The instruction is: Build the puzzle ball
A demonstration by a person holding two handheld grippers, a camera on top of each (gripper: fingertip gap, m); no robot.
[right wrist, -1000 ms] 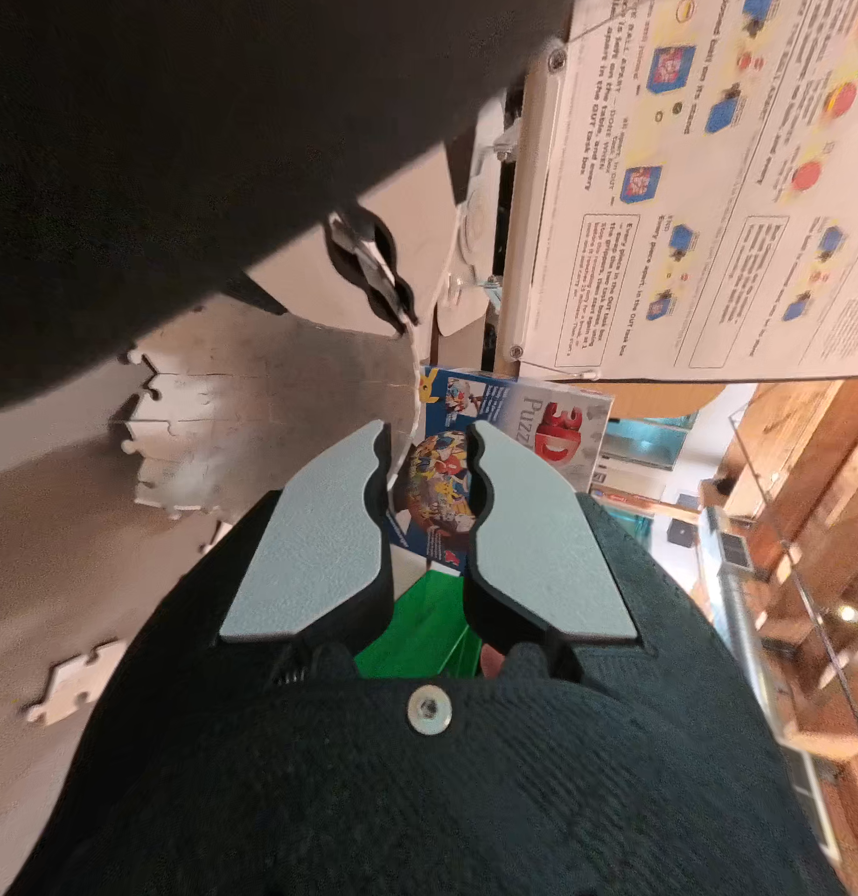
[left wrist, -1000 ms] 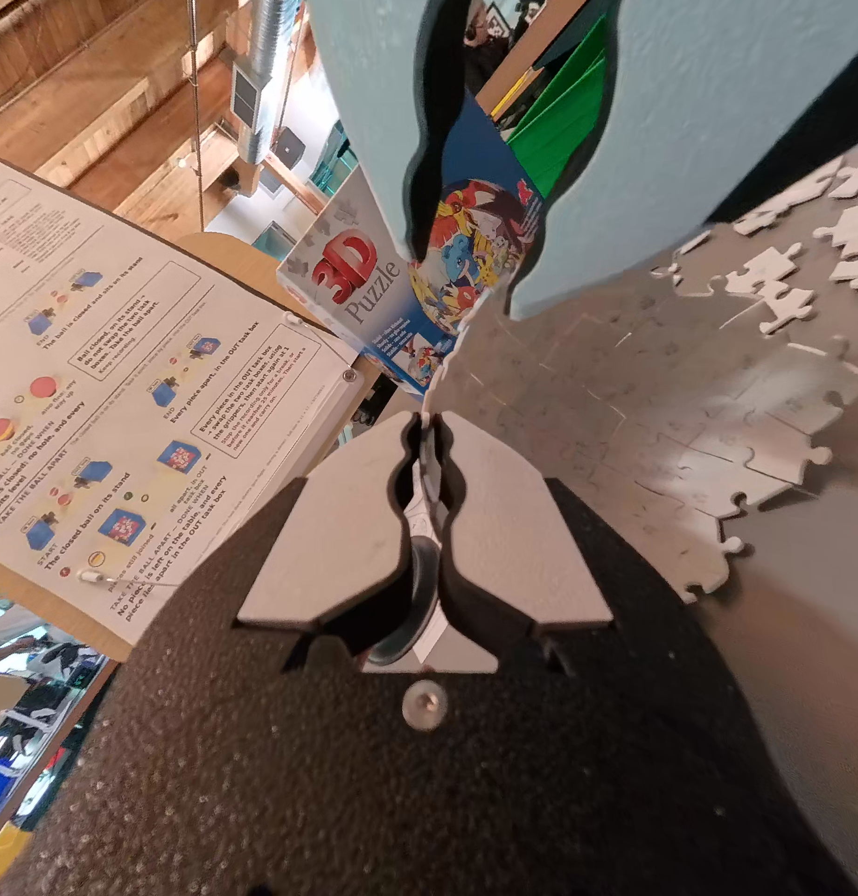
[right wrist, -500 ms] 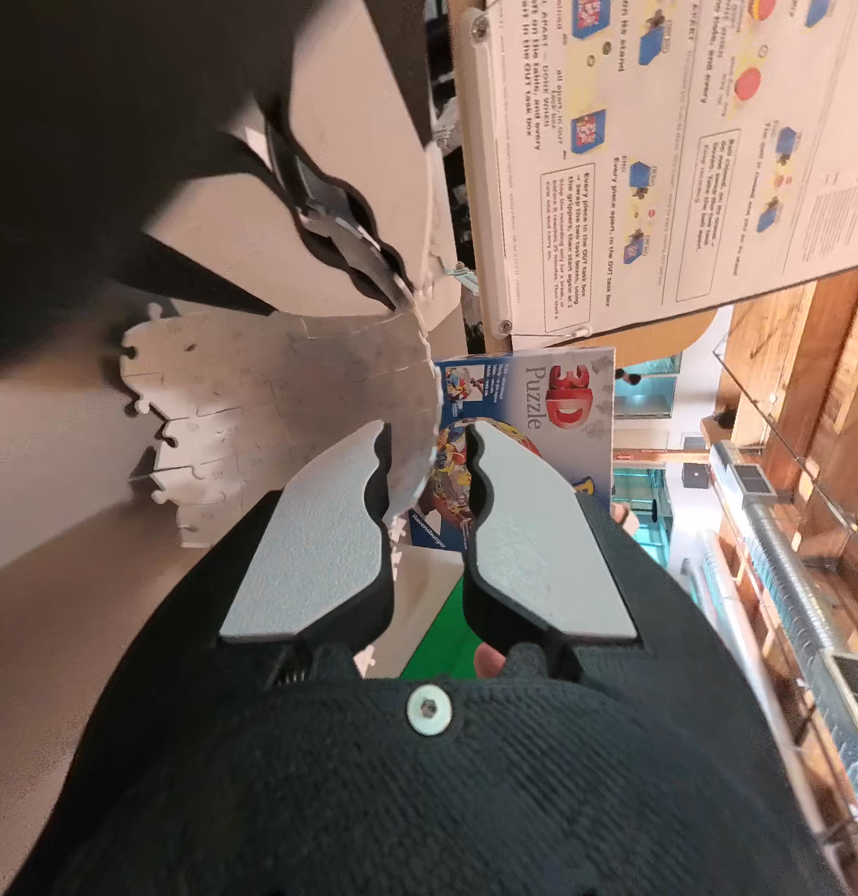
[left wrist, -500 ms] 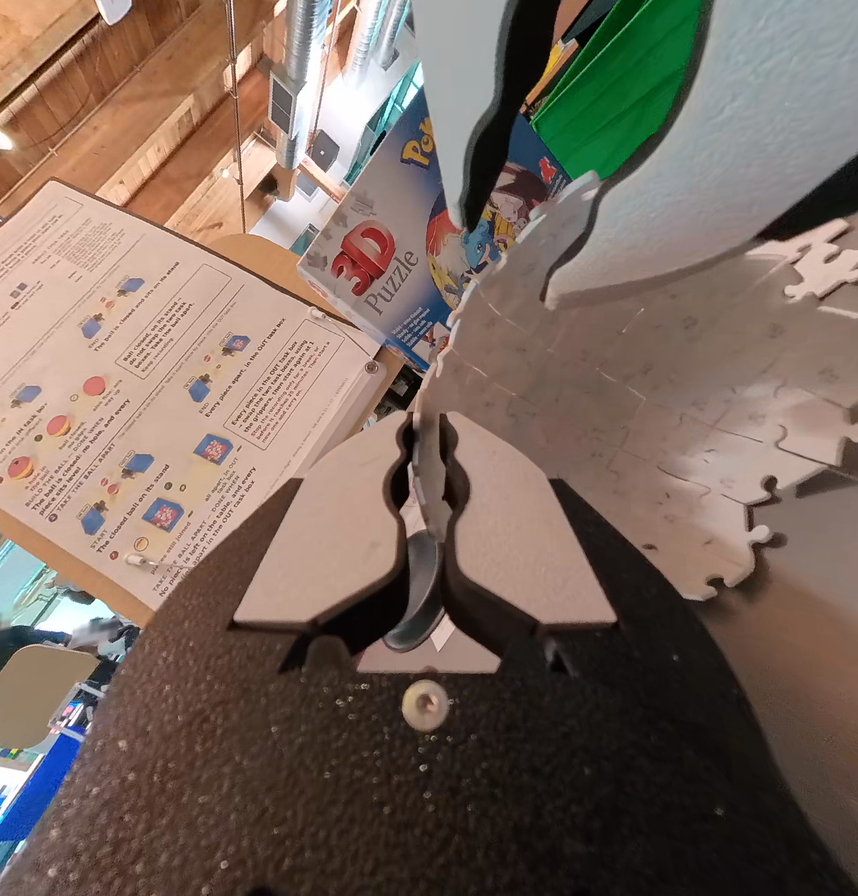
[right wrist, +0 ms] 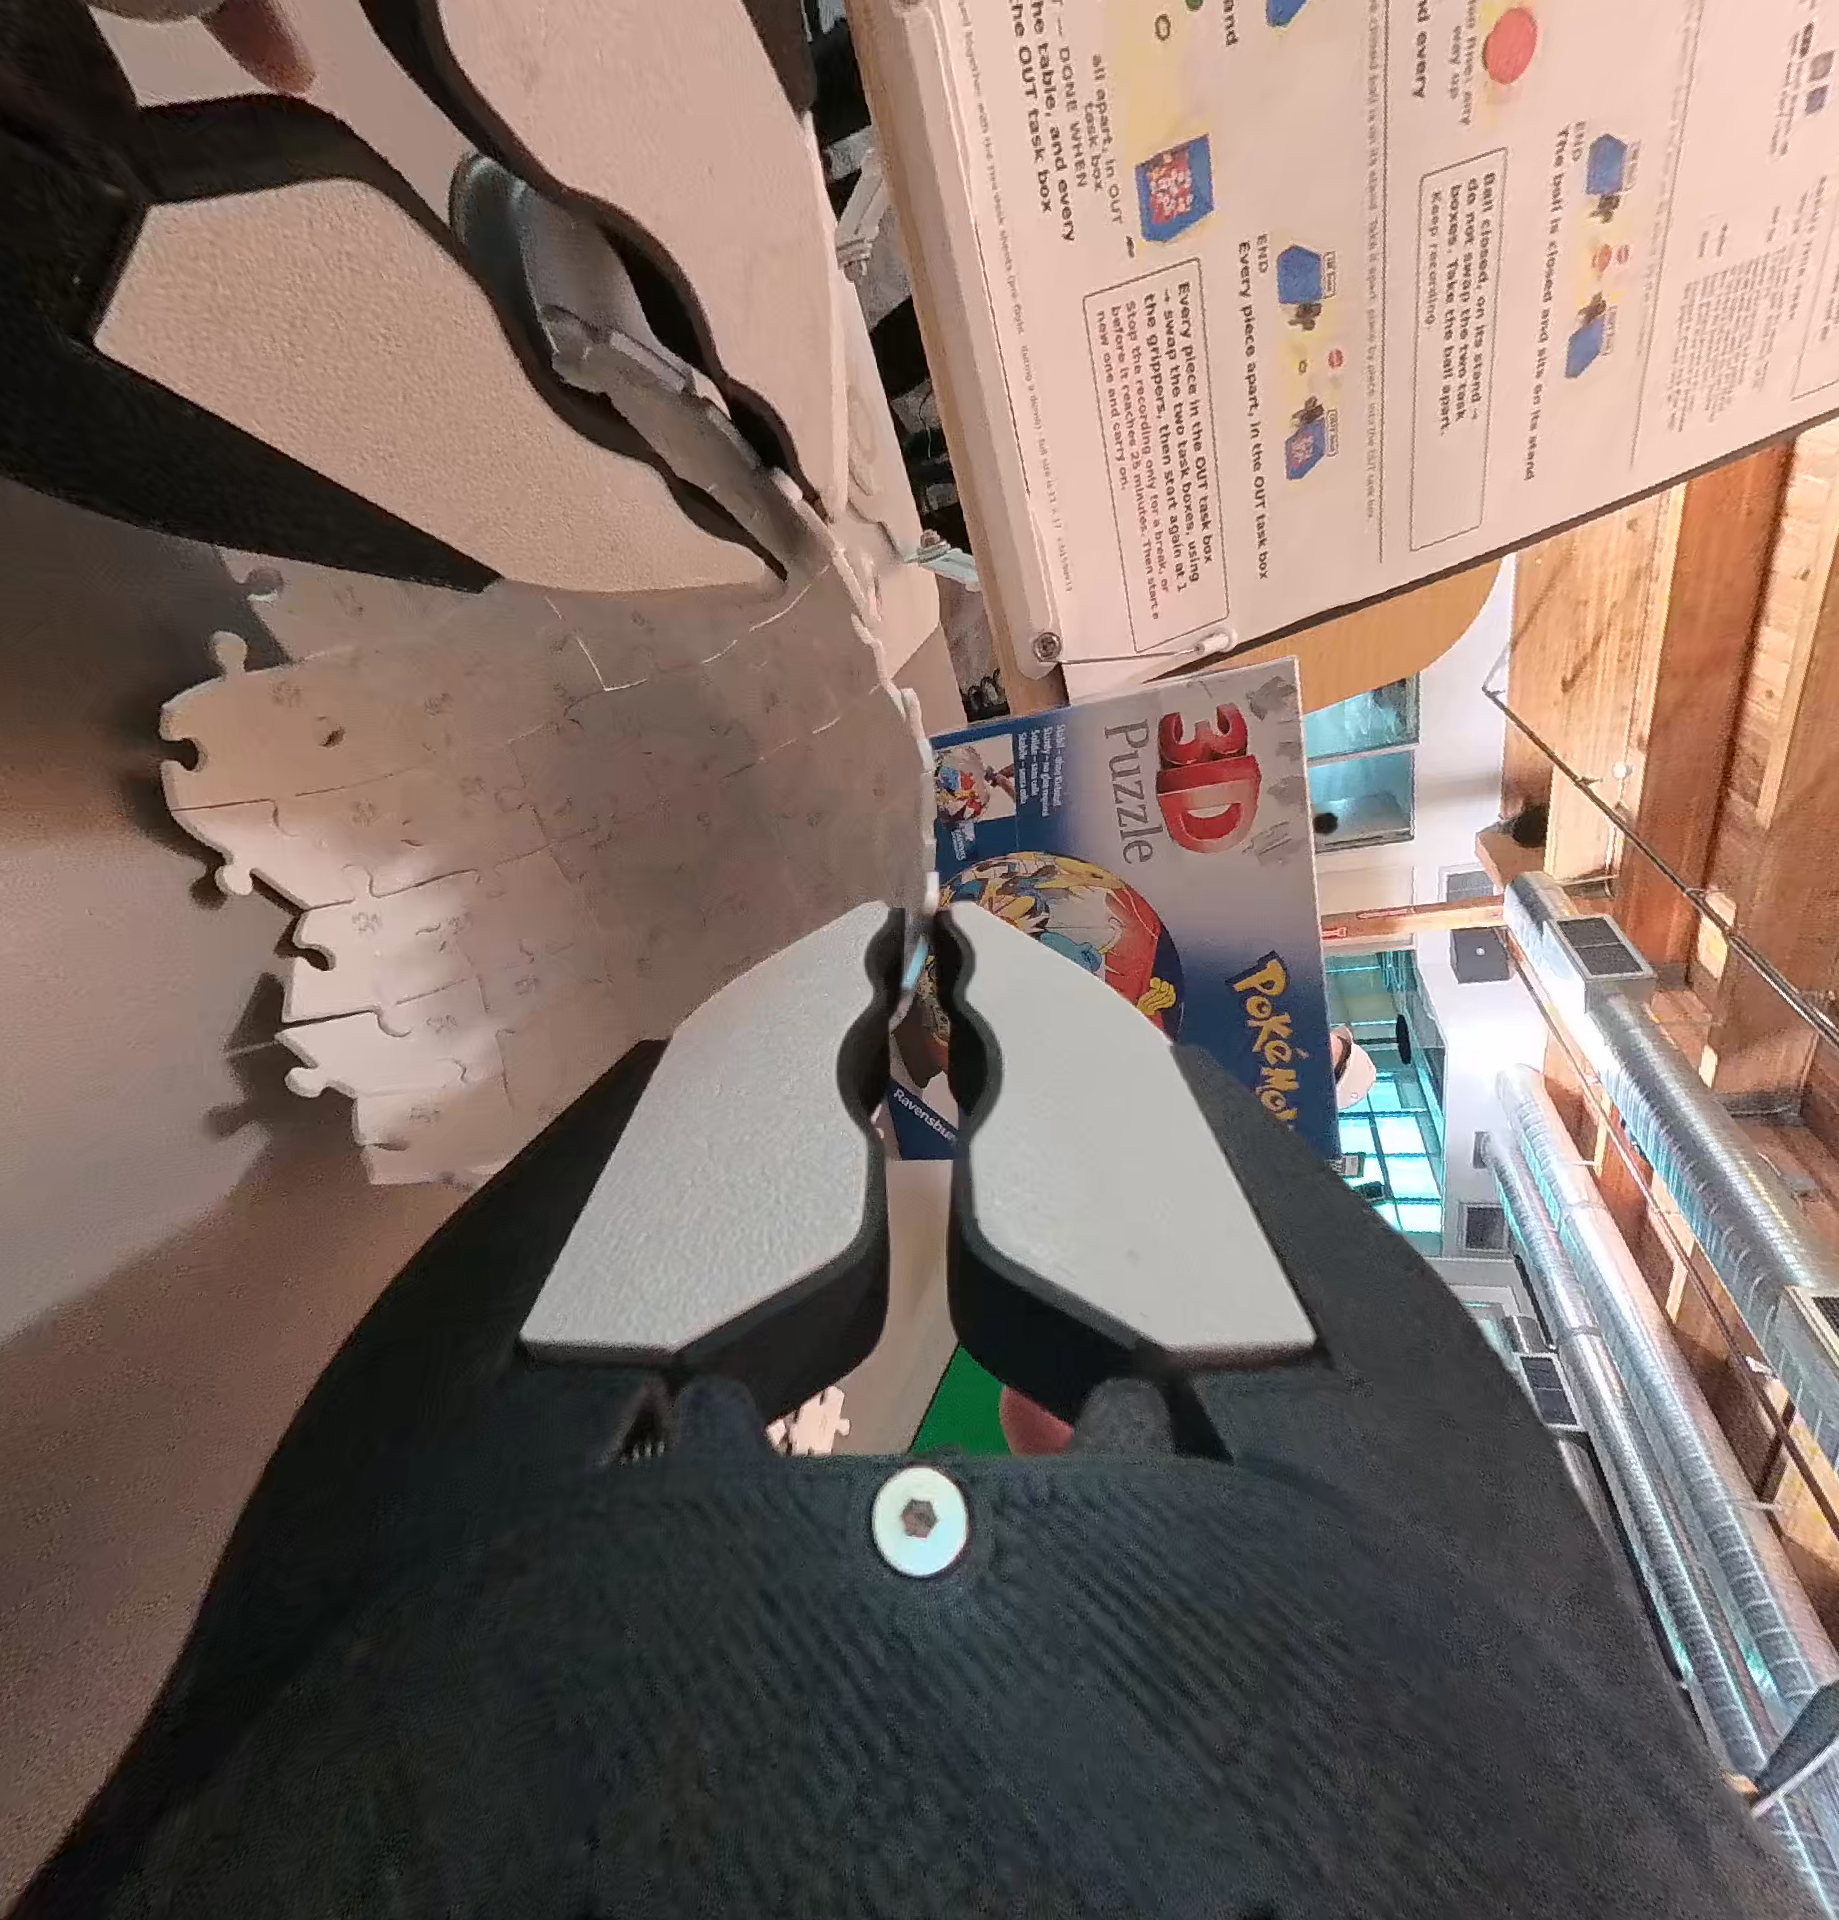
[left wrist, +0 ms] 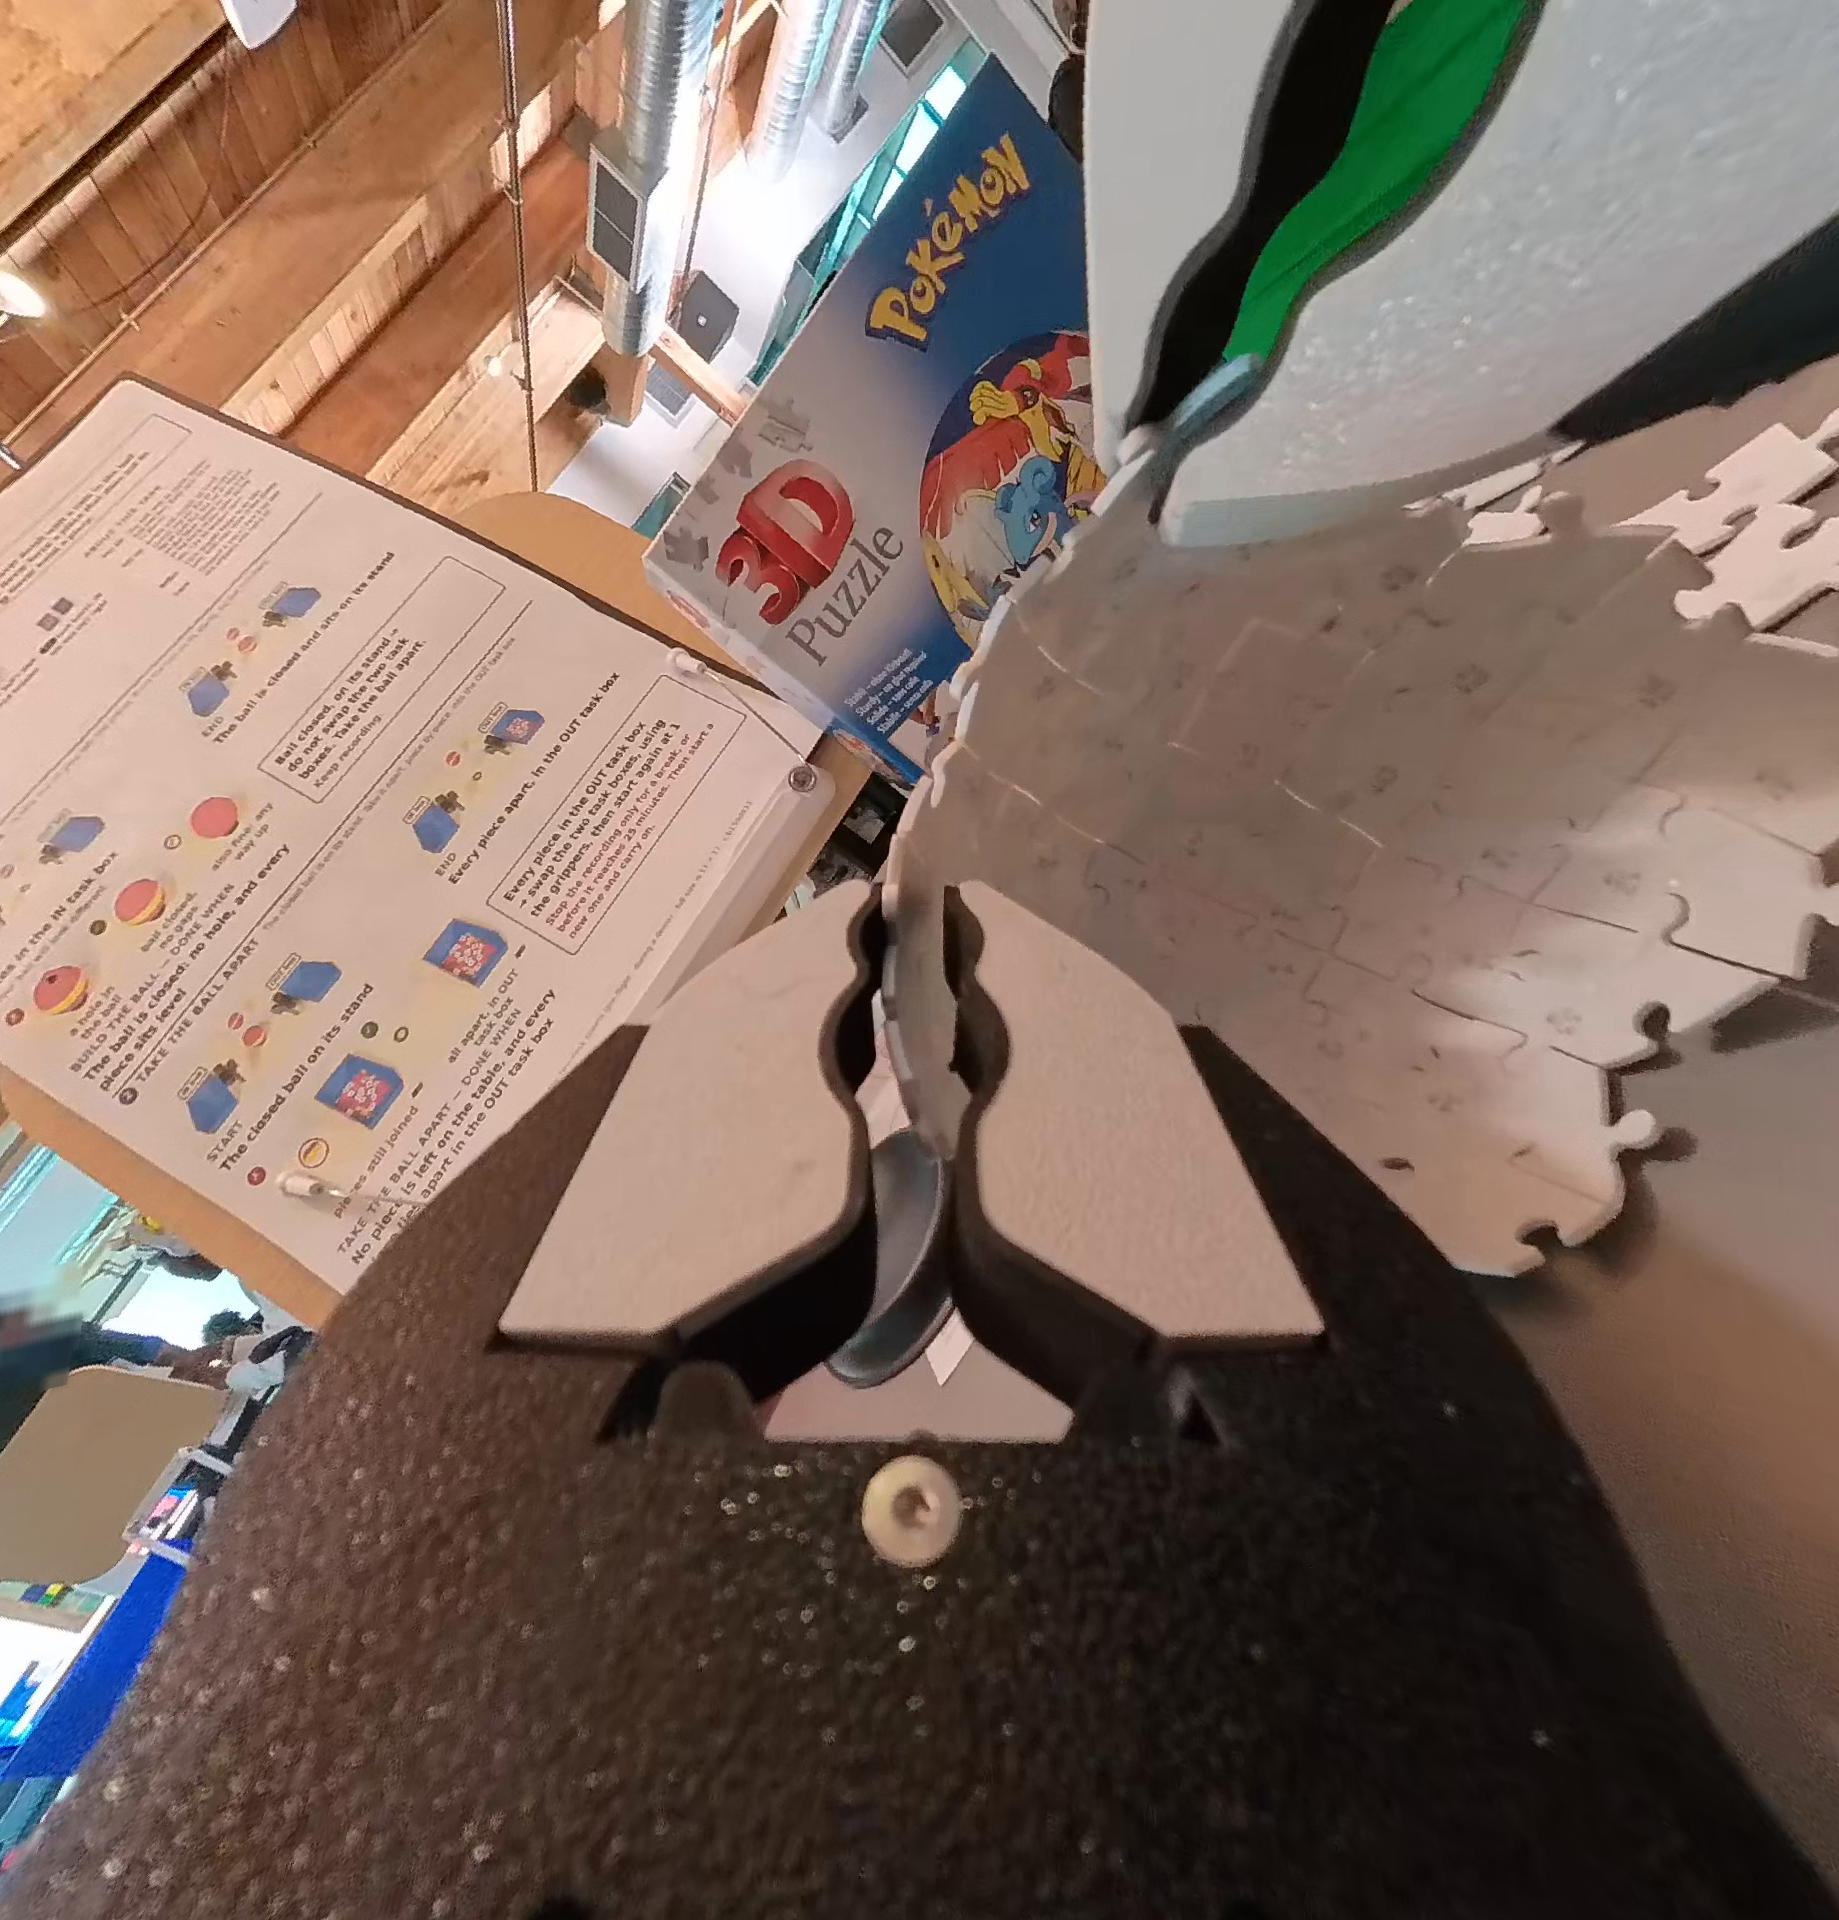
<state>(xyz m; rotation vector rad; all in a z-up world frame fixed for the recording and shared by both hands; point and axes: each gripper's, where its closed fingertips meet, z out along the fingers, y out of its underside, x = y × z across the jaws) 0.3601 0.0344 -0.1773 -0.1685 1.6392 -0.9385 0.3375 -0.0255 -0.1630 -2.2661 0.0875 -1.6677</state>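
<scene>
Left hand-held gripper [left wrist: 920, 997] is clamping the edge of the curved grey shell of joined puzzle pieces [left wrist: 1362, 831], the shell's rim running between its pale fingers. Right hand-held gripper [right wrist: 920, 961] is pinching the same rim at another spot, fingertips closed on it. The shell is being held up off the grey tabletop [left wrist: 1725, 1299], its blank inner face toward both cameras. Loose white puzzle pieces [left wrist: 1767, 520] are lying on the tabletop behind. A blue cardboard puzzle box [left wrist: 873, 499] and a white laminated instruction sheet [left wrist: 302, 810] are standing beyond the shell.
</scene>
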